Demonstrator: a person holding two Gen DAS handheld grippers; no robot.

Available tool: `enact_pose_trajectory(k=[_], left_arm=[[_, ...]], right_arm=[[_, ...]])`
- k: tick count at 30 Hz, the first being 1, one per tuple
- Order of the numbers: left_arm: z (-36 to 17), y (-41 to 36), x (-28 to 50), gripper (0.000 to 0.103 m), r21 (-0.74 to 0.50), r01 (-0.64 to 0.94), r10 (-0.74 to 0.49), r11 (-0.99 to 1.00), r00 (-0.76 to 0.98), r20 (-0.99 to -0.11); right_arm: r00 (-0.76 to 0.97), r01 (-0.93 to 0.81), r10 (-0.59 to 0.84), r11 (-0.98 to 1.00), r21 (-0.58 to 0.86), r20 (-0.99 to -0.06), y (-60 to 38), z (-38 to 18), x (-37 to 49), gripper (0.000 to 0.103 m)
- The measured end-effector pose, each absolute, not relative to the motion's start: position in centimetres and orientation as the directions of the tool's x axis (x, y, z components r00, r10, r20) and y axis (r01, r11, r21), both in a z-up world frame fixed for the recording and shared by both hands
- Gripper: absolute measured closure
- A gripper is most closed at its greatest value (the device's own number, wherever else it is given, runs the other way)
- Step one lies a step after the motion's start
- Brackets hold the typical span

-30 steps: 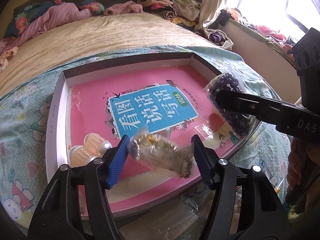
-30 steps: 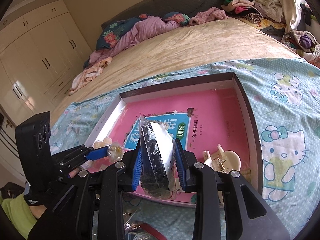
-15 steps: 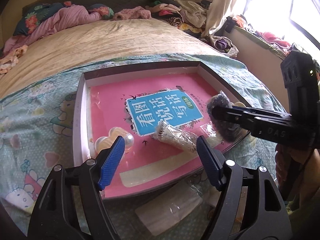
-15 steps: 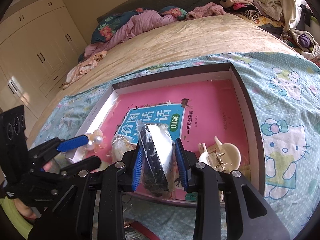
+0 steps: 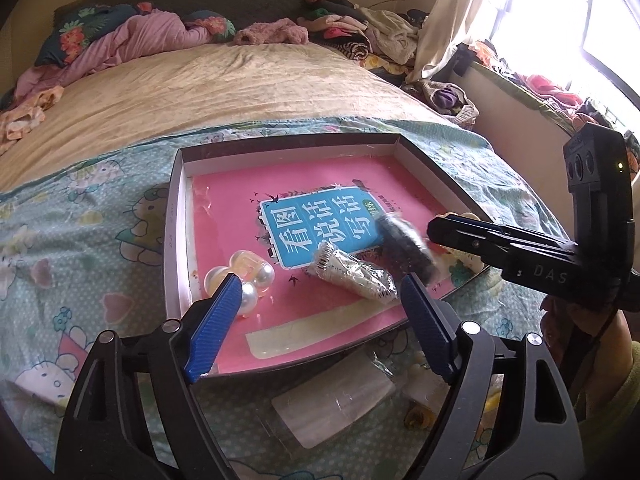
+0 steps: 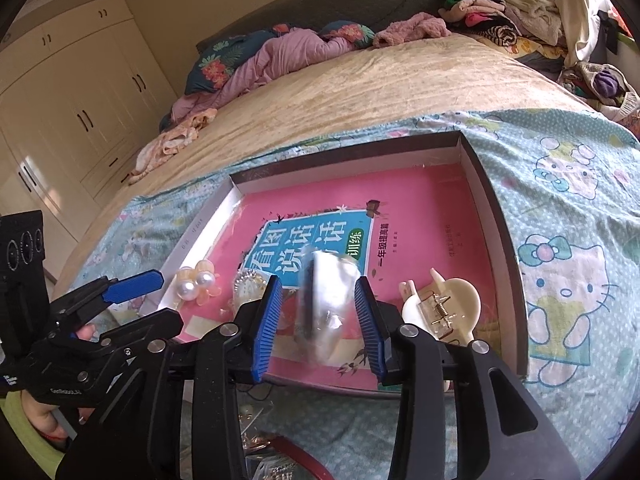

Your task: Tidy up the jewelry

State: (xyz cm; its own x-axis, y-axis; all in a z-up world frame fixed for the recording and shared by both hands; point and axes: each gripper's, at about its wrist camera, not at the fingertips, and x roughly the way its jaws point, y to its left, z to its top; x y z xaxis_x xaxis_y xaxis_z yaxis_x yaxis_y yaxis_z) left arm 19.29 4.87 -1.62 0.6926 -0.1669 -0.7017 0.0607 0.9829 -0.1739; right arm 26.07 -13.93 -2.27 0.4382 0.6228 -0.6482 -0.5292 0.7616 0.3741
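right hand-held gripper (image 6: 318, 320): blue pads now spread, and the clear plastic bag of dark beads (image 6: 320, 304) that was pinched between them half a second ago sits loose in the gap, motion-blurred, neither pad visibly touching it. reads as a release caught mid-drop, though i cannot tell if the bag has reached the tray floor. in the left wrist view the same bag (image 5: 406, 248) shows as a dark smear just beyond the right tool's tip, over the blue title panel of the pink book cover (image 5: 320, 232).

left hand-held gripper (image 5: 320, 316): pads wide apart, holding nothing. the clear bag of pale, glittery jewelry (image 5: 352, 276) it carried a second ago lies on its side on the pink cover, near the front of the shallow white-walled cardboard tray (image 5: 176, 240). the gripper has drawn back toward the tray's near edge since then.

also in tray: pearl-and-resin flower ornament (image 5: 240, 276) by the left wall, unchanged; cream plastic claw hair clip (image 6: 440, 308) at the right front.

meaning: two bagged pieces are now in or entering the tray, and both tools are free. more clear packets (image 5: 336, 404) lie on the hello-kitty bedsheet (image 5: 80, 240) in front of the tray, so likely more to fetch.
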Motion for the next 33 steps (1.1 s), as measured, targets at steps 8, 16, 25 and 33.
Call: enact_pose_trajectory(k=[8, 16, 25, 33], left_arm=[[-1.0, 4.9, 18.6, 0.019, -0.172, 0.046, -0.154, 0.984, 0.706, -0.692], [-0.3, 4.8, 17.9, 0.010, -0.175, 0.037, -0.148, 0.984, 0.715, -0.683], [1.0, 5.1, 17.1, 0.010, -0.175, 0.034, -0.143, 0.984, 0.735, -0.663], [1.8, 5.1, 16.2, 0.010, -0.176, 0.040, -0.147, 0.984, 0.744, -0.652]], right_arm=[[0.466, -0.509, 0.647, 0.754, 0.416, -0.603, -16.0, -0.8, 24.9, 0.042], [0.490, -0.500, 0.662, 0.747, 0.439, -0.567, -17.8, 0.6, 23.8, 0.027], [0.507, -0.517, 0.674, 0.736, 0.436, -0.537, -18.8, 2.2, 22.6, 0.023], [0.520, -0.535, 0.679, 0.732, 0.422, -0.518, -19.3, 3.8, 21.2, 0.022]])
